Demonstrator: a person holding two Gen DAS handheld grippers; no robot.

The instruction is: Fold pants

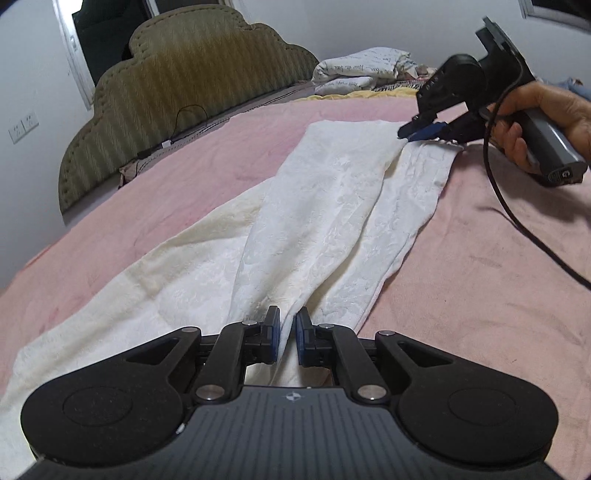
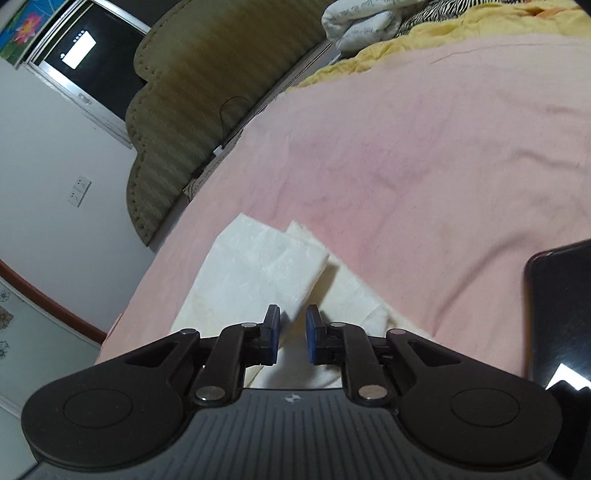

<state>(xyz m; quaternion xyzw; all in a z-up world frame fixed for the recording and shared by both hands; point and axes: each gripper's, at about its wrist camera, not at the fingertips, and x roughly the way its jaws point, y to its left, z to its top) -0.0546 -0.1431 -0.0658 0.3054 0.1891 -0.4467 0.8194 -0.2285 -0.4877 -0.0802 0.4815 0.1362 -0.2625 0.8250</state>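
Note:
White textured pants (image 1: 325,206) lie lengthwise on the pink bed cover (image 1: 184,173), one leg laid partly over the other. My left gripper (image 1: 287,325) is shut on a raised fold of the pants at the near end. My right gripper (image 1: 421,131) sits at the far end of the pants, over the leg hems, held by a hand. In the right wrist view the right gripper (image 2: 293,325) has its jaws a little apart, with the two leg ends (image 2: 258,273) under and between them; whether it grips cloth is unclear.
An olive padded headboard (image 1: 177,85) stands at the far left. Folded white printed bedding (image 1: 362,66) and a yellow blanket (image 2: 424,33) lie at the far end of the bed. A black cable (image 1: 517,214) trails over the cover on the right. A dark object (image 2: 561,314) sits at the right.

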